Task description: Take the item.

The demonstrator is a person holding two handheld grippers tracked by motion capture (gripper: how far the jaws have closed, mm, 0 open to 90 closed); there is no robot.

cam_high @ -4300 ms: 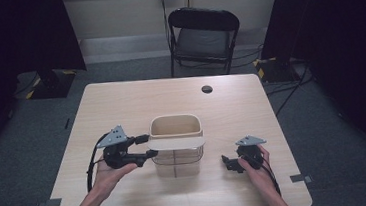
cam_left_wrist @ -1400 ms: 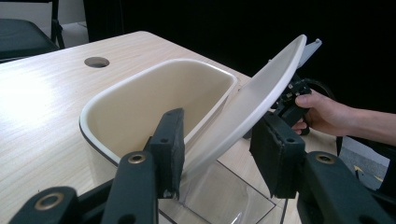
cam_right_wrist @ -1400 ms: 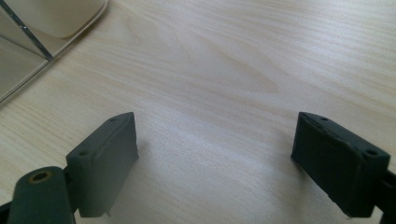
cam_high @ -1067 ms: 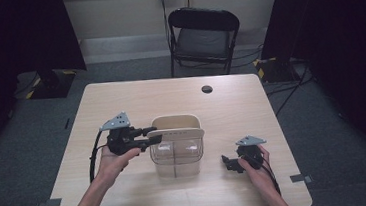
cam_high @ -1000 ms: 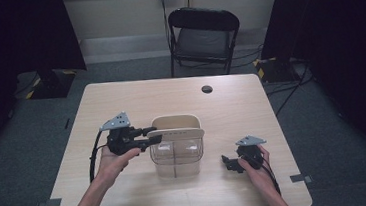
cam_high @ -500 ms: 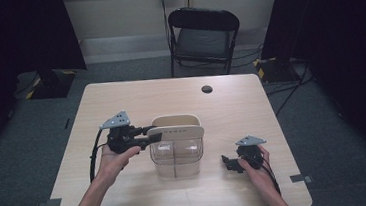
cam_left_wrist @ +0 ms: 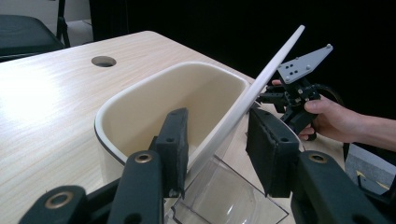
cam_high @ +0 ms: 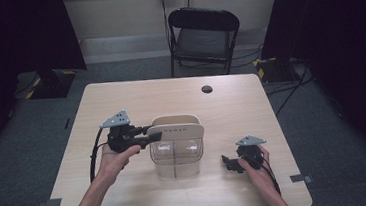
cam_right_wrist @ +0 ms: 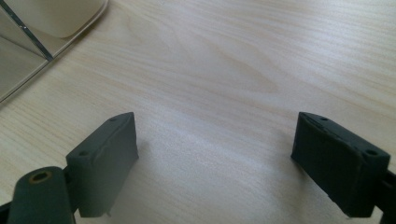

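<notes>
A clear plastic container point(cam_high: 176, 159) with a cream rim insert point(cam_left_wrist: 177, 102) stands at the middle of the table. Its flat cream lid point(cam_high: 175, 128) is tilted up off the rim. My left gripper point(cam_high: 149, 133) reaches in from the left, and the lid's edge point(cam_left_wrist: 261, 79) runs up between its two jaws, which stand close on either side of it; the left gripper point(cam_left_wrist: 217, 149) is shut on that edge. My right gripper point(cam_high: 228, 162) rests low on the table to the container's right, wide open with bare wood between its jaws point(cam_right_wrist: 215, 154). A corner of the container point(cam_right_wrist: 28, 46) lies beyond them.
The wooden table point(cam_high: 136, 102) has a round cable hole point(cam_high: 207, 89) near its far edge. A black folding chair point(cam_high: 204, 31) stands behind the table. The right hand and its gripper point(cam_left_wrist: 299, 93) show past the lid in the left gripper view.
Since 4.3 s ago my left gripper has risen and the lid has tipped up off the container. Over the last second it has held nearly still. The right gripper has not moved.
</notes>
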